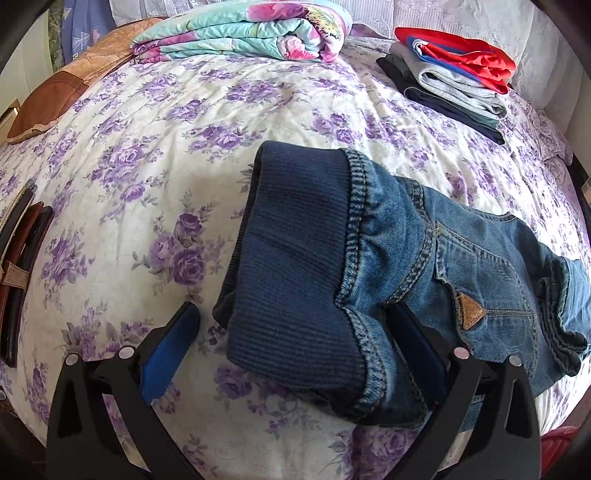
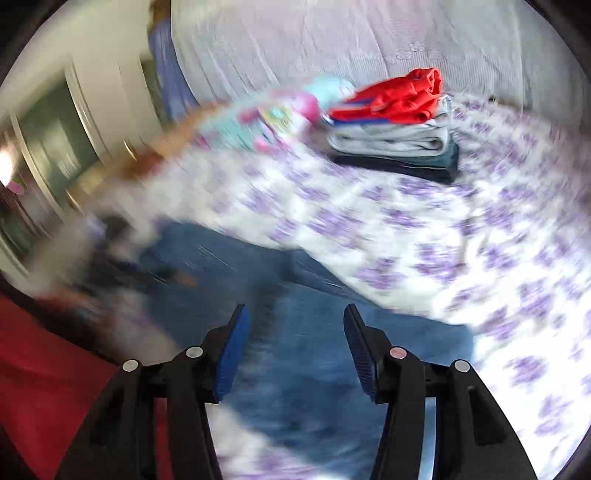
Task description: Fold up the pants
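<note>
- Left wrist view: left tool (image 1: 291, 354) wide apart, straddling the ribbed waistband end of the jeans (image 1: 369, 258). One pad (image 1: 170, 347) sits bare on the bed (image 1: 147, 129), the other is tucked under the denim edge. Nothing looks pinched; probably pinning or steadying the waist end for the fold.
- Same view: jeans lie on the floral bed cover, waistband toward the middle, the rest trailing off right.
- Around: folded clothes pile (image 1: 454, 77) at far right, folded floral blanket (image 1: 243, 33) at the head, brown cushion (image 1: 55, 96) left, belt-like straps (image 1: 18, 266) at left edge. All well apart, nothing blocks the fold.
- Right wrist view: heavily blurred. Right tool (image 2: 295, 332) spread partway, pads clear of fabric, above a stretch of jeans (image 2: 295, 369). Nothing held, likely lining up for a grab.
- Same view: clothes pile (image 2: 399, 129) far back, clear bed between.
</note>
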Demonstrator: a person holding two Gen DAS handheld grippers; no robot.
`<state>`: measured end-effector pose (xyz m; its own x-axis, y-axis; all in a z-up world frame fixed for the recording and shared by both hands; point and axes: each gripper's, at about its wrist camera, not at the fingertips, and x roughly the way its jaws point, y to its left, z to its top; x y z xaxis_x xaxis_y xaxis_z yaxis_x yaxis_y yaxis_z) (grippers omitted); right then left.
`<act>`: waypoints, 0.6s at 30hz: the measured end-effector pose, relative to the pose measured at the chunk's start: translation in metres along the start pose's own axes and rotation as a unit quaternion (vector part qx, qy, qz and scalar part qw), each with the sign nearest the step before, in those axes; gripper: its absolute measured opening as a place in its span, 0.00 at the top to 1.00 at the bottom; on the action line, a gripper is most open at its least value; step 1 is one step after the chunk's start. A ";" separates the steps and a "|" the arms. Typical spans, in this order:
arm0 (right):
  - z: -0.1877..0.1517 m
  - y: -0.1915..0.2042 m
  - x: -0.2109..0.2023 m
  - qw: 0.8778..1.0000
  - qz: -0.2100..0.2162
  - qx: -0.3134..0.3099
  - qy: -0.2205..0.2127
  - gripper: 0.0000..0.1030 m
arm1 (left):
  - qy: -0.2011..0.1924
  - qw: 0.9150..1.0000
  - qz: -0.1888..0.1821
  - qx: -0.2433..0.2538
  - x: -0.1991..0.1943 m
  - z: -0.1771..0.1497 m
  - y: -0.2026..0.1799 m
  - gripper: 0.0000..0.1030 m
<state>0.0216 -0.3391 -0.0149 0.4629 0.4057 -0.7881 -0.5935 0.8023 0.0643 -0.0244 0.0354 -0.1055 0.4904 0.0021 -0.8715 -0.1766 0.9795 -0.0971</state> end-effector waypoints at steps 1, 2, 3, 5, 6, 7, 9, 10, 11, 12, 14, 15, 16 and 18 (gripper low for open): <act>-0.001 0.007 0.008 1.000 0.007 -0.012 0.007 0.48 | 0.001 1.000 0.000 0.000 0.000 0.000 0.000 0.04; -0.004 0.014 0.015 1.000 0.012 -0.026 0.010 0.50 | 0.002 1.000 0.000 0.000 0.000 0.000 0.000 0.04; -0.007 0.023 0.026 0.999 -0.004 -0.046 0.018 0.50 | 0.003 1.000 0.000 -0.001 0.000 0.001 0.000 0.04; -0.018 0.026 0.061 0.995 -0.054 -0.066 0.045 0.49 | 0.003 1.000 0.001 -0.003 0.000 0.000 0.000 0.04; -0.020 0.018 0.066 0.998 -0.042 -0.032 0.017 0.47 | 0.003 1.000 0.002 -0.005 -0.001 0.000 0.000 0.04; -0.019 0.012 0.067 0.999 -0.032 -0.006 0.005 0.46 | 0.004 1.000 0.003 -0.006 -0.001 0.000 0.000 0.04; -0.014 0.013 0.061 1.000 -0.028 -0.004 0.010 0.47 | 0.008 1.000 0.003 -0.008 -0.001 0.000 0.000 0.04; -0.011 0.015 0.053 1.000 -0.021 -0.008 0.006 0.47 | 0.011 1.000 0.003 -0.008 0.000 0.001 0.000 0.04; -0.011 0.014 0.041 1.000 -0.008 -0.004 -0.008 0.47 | 0.015 1.000 0.002 -0.008 0.000 0.002 0.000 0.04; -0.011 0.011 0.028 1.000 0.002 0.003 -0.030 0.46 | 0.021 1.000 -0.001 -0.008 0.000 0.003 0.001 0.04; -0.014 0.007 0.007 0.998 -0.004 0.014 -0.068 0.42 | 0.035 0.999 -0.006 -0.010 -0.002 0.005 0.002 0.04; -0.015 0.005 0.005 0.997 -0.014 0.014 -0.073 0.40 | 0.049 0.999 -0.012 -0.013 -0.003 0.006 0.004 0.04; -0.018 0.004 0.010 0.998 -0.023 0.011 -0.062 0.33 | 0.057 0.998 -0.017 -0.017 -0.004 0.006 0.005 0.04; -0.034 0.003 0.053 0.997 -0.047 -0.014 0.051 0.23 | 0.072 0.997 -0.032 -0.025 -0.008 0.005 0.008 0.04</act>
<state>0.0216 -0.3298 -0.0777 0.4491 0.2807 -0.8483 -0.5689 0.8219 -0.0292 -0.0259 0.0446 -0.0969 0.3756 -0.0924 -0.9222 -0.1936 0.9653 -0.1755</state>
